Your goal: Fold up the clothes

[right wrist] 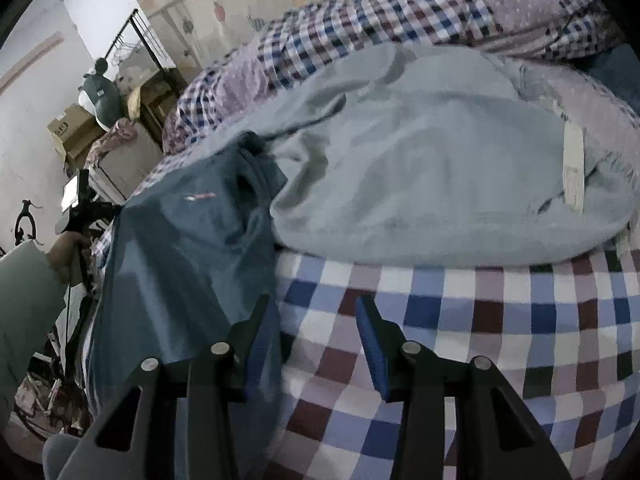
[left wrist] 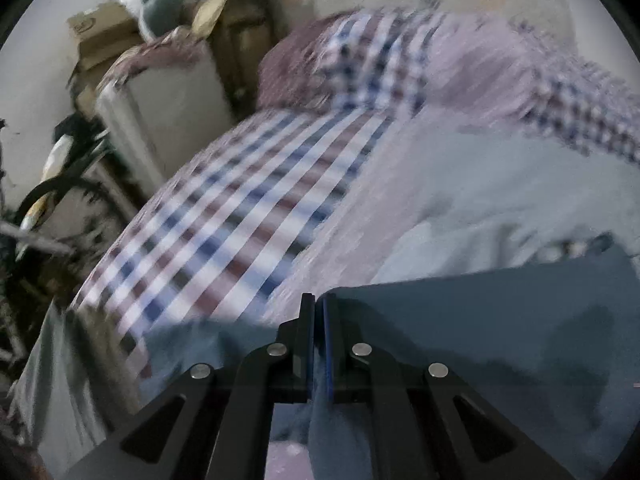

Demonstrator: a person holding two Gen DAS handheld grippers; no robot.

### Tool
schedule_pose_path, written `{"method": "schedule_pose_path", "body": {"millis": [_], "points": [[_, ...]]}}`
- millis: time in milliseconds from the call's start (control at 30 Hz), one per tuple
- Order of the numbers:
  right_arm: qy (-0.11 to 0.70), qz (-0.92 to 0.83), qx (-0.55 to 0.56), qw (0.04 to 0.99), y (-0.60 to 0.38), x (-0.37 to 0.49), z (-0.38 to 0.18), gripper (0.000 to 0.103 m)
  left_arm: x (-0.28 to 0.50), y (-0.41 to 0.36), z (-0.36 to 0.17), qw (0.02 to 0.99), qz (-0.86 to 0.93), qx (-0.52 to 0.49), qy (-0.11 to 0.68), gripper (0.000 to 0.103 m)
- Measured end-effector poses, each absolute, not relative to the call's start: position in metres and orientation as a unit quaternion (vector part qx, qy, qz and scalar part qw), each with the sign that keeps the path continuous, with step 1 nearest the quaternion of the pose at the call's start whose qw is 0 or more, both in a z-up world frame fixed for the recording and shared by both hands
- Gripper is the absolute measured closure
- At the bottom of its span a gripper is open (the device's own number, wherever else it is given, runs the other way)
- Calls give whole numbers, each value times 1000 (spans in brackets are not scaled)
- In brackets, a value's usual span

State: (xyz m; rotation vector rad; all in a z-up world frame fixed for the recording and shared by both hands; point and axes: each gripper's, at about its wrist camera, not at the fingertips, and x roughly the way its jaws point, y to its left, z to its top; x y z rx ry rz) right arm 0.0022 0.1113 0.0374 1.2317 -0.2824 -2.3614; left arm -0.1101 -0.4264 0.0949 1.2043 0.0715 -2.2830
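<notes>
- Left gripper (left wrist: 319, 300): jaws clenched on an edge of the blue garment (left wrist: 500, 320); the cloth runs from the pads out to the right. The view is blurred, so judge the hold by the fabric seen between the pads.
- Right gripper (right wrist: 312, 312): jaws released, one finger against the blue garment's hem, the other over the checked bedsheet (right wrist: 460, 340).
- Blue garment: it hangs off the bed's near-left edge and reaches up onto the bed. Advice: pinch the hem with the free jaws level with the held edge, then lift both evenly.
- Grey garment (right wrist: 440, 168): farther back, crumpled on the bed, its edge overlapping the blue one; keep them apart.
</notes>
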Motion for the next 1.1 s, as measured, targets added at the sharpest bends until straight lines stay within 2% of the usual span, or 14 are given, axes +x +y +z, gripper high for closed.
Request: {"method": "schedule_pose_path", "body": {"millis": [167,200,233,300,333,433,533,800,867,900,933,1100], "points": [[-116,-843,463,248,119,8,33,57,-94,-422,86,273,-847,452,60,95],[-119,-841,465,251,122,12,33,57,-85,-415,91,262,-855,442,71,85],[-120,-838,468,255,125,16,33,57,-77,-404,94,243,-862,438,77,69],[-125,-831,474,263,131,26,32,57,-61,-382,101,205,-876,428,88,50],[-128,-828,477,264,133,33,32,56,-52,-371,105,185,-882,423,94,46],[-127,-821,488,269,141,60,31,54,-28,-337,116,126,-898,406,110,43],[-116,-809,508,271,147,100,26,54,-4,-304,126,67,-910,388,126,36],[-68,-797,545,250,137,181,12,54,42,-204,125,-64,-901,372,214,36],[-65,-803,543,237,135,183,14,58,43,-186,124,-83,-897,376,217,36],[-65,-804,542,234,134,186,14,74,44,-179,124,-91,-896,375,219,36],[-65,-805,542,234,134,189,15,101,46,-173,124,-98,-895,372,225,36],[-67,-813,540,207,157,223,39,102,48,-168,117,-118,-887,368,253,36]]}}
